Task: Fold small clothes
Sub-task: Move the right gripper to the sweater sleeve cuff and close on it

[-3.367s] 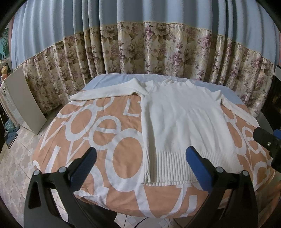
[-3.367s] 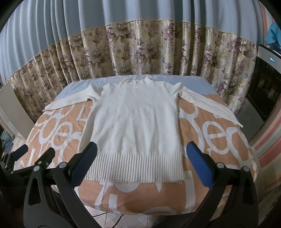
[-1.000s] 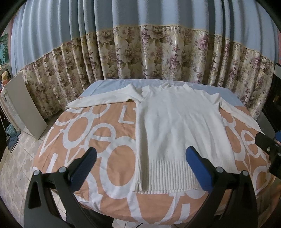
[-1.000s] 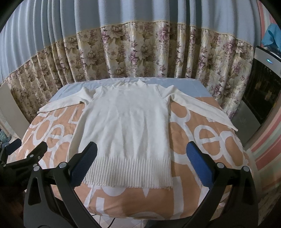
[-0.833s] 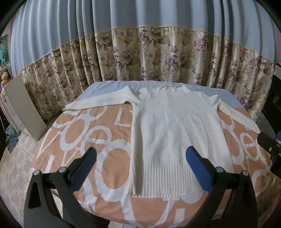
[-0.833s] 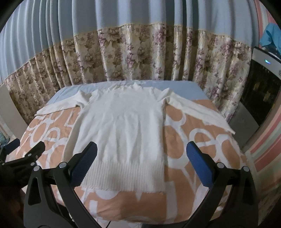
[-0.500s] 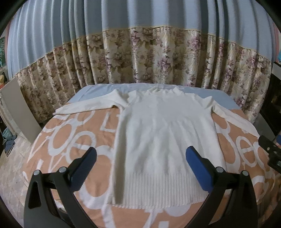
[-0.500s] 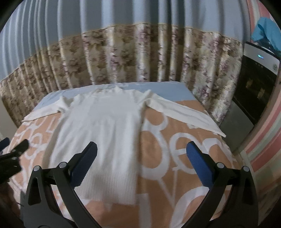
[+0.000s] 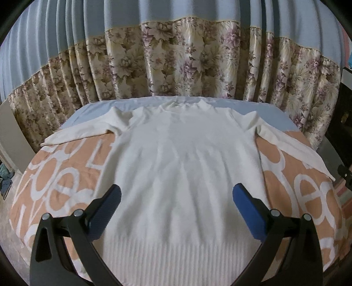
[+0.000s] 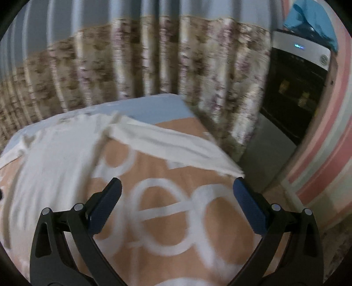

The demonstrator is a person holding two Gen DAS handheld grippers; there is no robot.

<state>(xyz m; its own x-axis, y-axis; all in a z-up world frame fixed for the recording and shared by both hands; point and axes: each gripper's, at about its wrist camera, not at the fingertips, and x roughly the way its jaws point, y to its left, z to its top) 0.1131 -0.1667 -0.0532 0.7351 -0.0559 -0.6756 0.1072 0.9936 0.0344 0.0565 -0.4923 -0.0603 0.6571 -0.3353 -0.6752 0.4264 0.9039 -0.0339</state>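
A white knit sweater (image 9: 187, 167) lies flat and face up on the orange and white cloth of the table (image 9: 66, 176), both sleeves spread outward. My left gripper (image 9: 177, 199) hovers open over the sweater's lower body, nothing between its blue pads. In the blurred right wrist view the sweater's body (image 10: 55, 165) sits at the left and its right sleeve (image 10: 176, 149) runs to the table's right edge. My right gripper (image 10: 177, 198) hangs open above bare cloth, just short of the sleeve's cuff (image 10: 233, 170).
A floral and blue curtain (image 9: 176, 66) hangs close behind the table. A black appliance (image 10: 292, 88) with a blue cloth (image 10: 312, 19) on top stands at the right beside a pink striped wall (image 10: 325, 165). A pale board (image 9: 11, 136) leans at the left.
Both grippers have swung to the right. The left now faces the sweater's middle instead of its left side; the right has left the body and faces the right sleeve.
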